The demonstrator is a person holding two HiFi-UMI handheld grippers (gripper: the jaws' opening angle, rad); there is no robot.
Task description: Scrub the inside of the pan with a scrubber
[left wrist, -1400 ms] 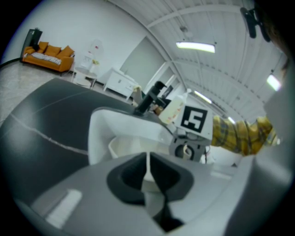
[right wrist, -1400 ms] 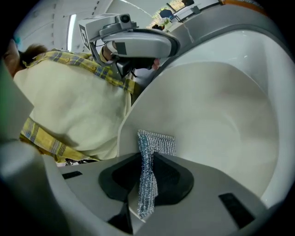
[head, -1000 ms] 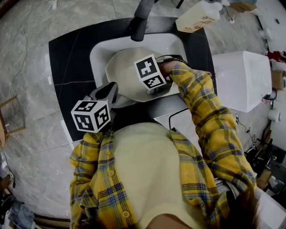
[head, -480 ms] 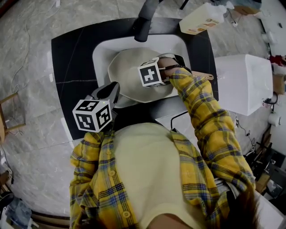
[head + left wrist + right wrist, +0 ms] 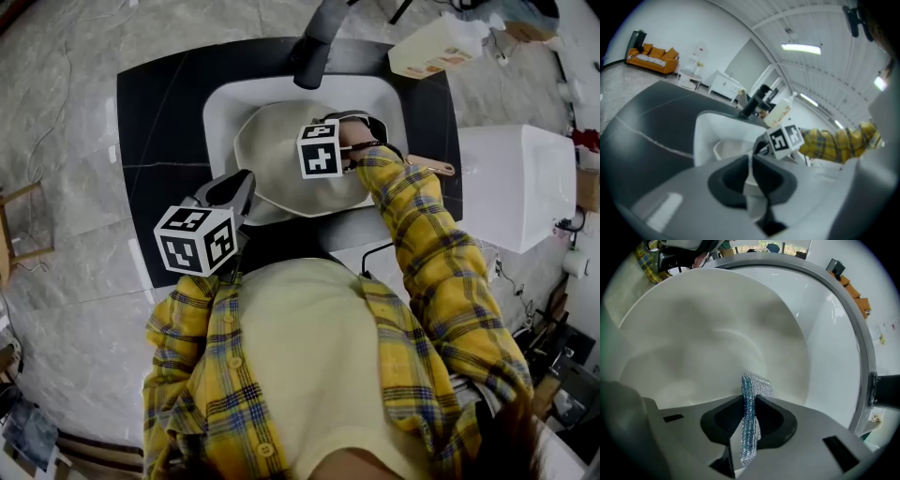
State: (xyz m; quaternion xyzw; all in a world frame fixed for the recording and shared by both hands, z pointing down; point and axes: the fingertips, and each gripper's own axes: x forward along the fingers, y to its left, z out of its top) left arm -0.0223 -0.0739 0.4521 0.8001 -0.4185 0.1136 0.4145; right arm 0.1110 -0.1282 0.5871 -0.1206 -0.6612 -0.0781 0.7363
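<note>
Well inside pan (image 5: 717, 329) rim, scrubber (image 5: 751, 401)

Head view: steeply down over sink (image 5: 217, 103). Left gripper view: low, near side, facing far. Right gripper view: close inside pan (image 5: 717, 333). Pan shared by all.

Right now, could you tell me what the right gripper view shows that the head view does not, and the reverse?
Only the right gripper view shows the scrubber, a silvery-blue mesh strip pinched between the right gripper's fingers, close to the pan's pale inner surface. Only the head view shows the pan's wooden handle, the right gripper's marker cube and the bottle behind the sink. Both show the pan sitting in the white sink.
</note>
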